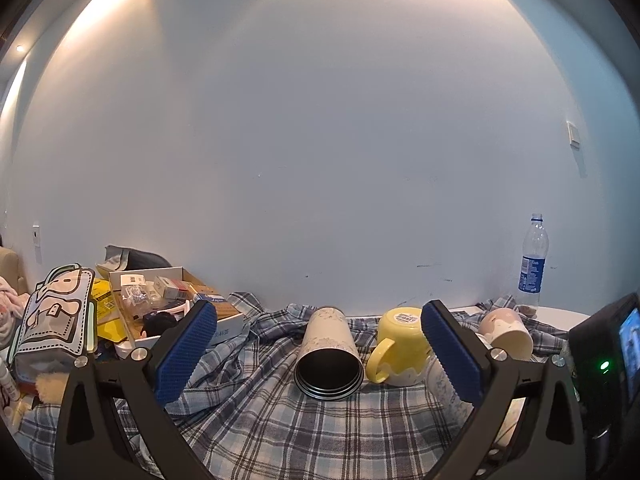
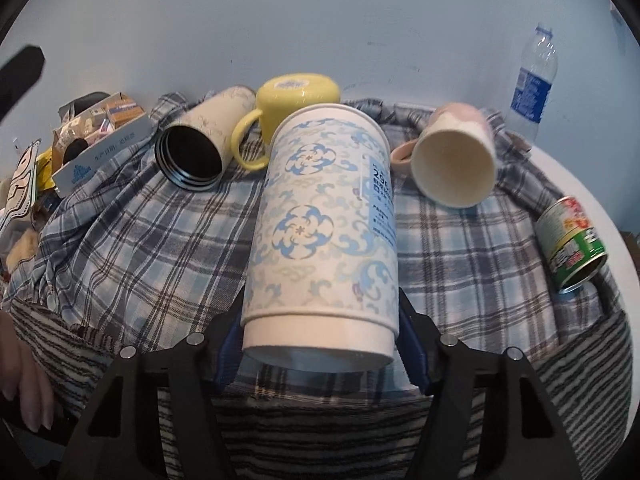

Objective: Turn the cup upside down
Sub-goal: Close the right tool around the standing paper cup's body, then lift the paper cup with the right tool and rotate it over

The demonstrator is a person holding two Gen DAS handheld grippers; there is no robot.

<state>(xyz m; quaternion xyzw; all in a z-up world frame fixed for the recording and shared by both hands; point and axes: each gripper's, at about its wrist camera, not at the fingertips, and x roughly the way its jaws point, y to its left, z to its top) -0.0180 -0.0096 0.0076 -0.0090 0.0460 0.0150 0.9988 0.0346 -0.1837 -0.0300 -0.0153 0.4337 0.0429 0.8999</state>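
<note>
My right gripper (image 2: 320,344) is shut on a tall white paper cup with blue floral print (image 2: 324,216); it grips the cup near its narrow base, and the wide rim points away toward the wall. The same cup shows partly behind my left gripper's right finger in the left wrist view (image 1: 444,384). My left gripper (image 1: 316,356) is open and empty above the plaid cloth (image 1: 280,420). Ahead of it a cream tumbler (image 1: 328,356) lies on its side, mouth toward me.
A yellow mug (image 1: 400,344) stands upside down beside the tumbler. A pink mug (image 2: 452,160) lies on its side. A green can (image 2: 572,244) lies at the right. A water bottle (image 1: 534,260) stands by the wall. A cluttered box (image 1: 168,304) sits at left.
</note>
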